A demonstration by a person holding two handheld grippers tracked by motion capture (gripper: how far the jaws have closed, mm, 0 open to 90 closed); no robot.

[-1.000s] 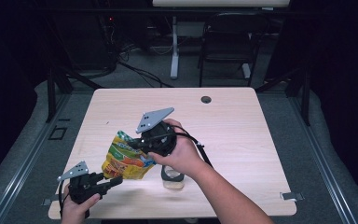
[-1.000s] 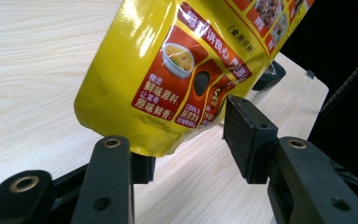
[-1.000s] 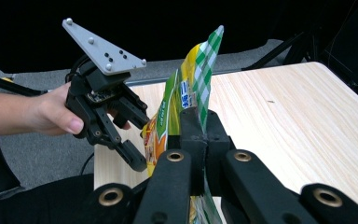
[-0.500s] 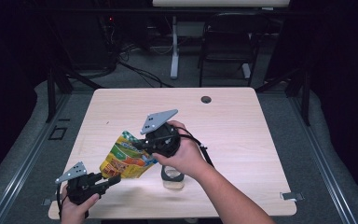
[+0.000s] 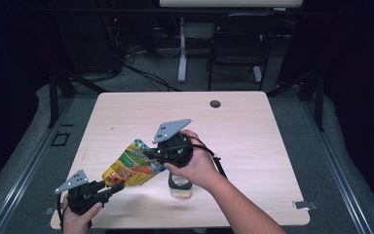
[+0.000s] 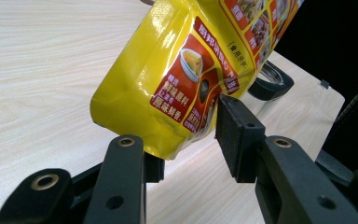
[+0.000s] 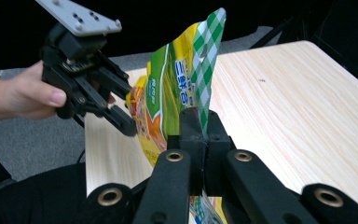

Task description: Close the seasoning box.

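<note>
While the right gripper [image 5: 148, 155] clenches the glossy, crinkled foil pouch [image 5: 131, 168] by its checkered top edge, the pouch hangs tilted above the pale woodgrain tabletop [image 5: 253, 131]. Its bottom corner sits between the left gripper [image 6: 186, 140]'s jaws, which have just been closing, flat black pads not yet pressing. A round clear jar [image 5: 181, 187] stands just under the right gripper.

- A pouch [image 5: 132, 166] hangs tilted above the surface [image 5: 253, 126], near its front left.
- The right gripper [image 5: 159, 152] is at its upper end, the left gripper [image 5: 117, 186] at its lower corner.
- A jar [image 5: 180, 186] stands on the surface just right of the pouch.
</note>
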